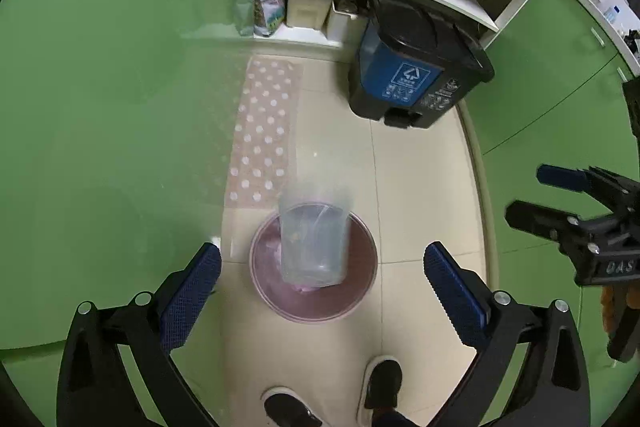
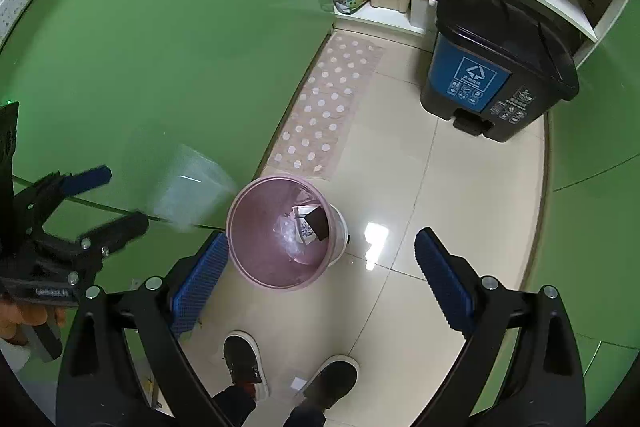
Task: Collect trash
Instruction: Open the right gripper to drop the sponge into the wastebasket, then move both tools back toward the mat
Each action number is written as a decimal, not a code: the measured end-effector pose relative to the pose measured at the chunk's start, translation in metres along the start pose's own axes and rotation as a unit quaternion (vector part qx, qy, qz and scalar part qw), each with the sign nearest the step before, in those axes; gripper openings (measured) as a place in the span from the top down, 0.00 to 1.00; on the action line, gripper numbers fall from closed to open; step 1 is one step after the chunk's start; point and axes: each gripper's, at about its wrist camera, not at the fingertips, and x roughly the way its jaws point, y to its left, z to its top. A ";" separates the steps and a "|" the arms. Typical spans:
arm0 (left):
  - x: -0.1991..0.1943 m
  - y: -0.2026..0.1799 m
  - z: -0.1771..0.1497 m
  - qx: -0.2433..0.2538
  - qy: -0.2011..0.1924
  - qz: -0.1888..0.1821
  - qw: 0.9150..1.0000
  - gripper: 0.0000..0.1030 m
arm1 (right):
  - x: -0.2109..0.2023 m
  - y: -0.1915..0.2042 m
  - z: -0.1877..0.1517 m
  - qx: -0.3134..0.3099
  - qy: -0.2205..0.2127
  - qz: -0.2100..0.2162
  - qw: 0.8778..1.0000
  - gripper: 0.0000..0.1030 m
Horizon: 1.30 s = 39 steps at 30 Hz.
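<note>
While falling toward pink bin (image 2: 280, 231), clear plastic container (image 1: 314, 239): light, stiff, slick; best pinched at rim. Left claw (image 1: 320, 291) and right claw (image 2: 320, 275) gaping wide, empty.

Black gripper frames (image 1: 320, 291) (image 2: 320, 263) are fitted with blue textured pads (image 1: 192, 297) and silver screws (image 1: 501, 297). Black shoes with white soles (image 2: 242, 363) are worn.
</note>
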 end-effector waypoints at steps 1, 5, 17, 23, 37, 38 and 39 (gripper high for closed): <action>0.001 -0.001 0.000 0.000 0.004 0.005 1.000 0.06 | -0.001 0.000 -0.002 0.000 0.000 0.000 1.000 0.10; 0.001 -0.001 -0.001 -0.002 0.010 0.014 1.000 0.06 | -0.004 0.001 -0.004 0.000 -0.002 0.001 1.000 0.08; -0.058 -0.015 -0.012 -0.016 0.016 0.022 1.000 0.06 | -0.062 0.021 -0.009 -0.011 -0.002 0.005 1.000 0.04; -0.143 -0.031 -0.020 -0.029 -0.002 0.024 0.999 0.06 | -0.146 0.049 -0.019 -0.031 -0.011 0.013 0.999 0.03; -0.360 0.007 -0.082 -0.140 -0.098 0.090 0.981 0.06 | -0.327 0.168 -0.013 -0.164 -0.070 0.074 0.981 0.03; -0.370 0.016 -0.089 -0.152 -0.102 0.103 0.978 0.06 | -0.330 0.181 -0.011 -0.178 -0.072 0.081 0.978 0.03; -0.376 0.023 -0.096 -0.161 -0.105 0.111 0.975 0.06 | -0.331 0.190 -0.010 -0.185 -0.072 0.085 0.976 0.03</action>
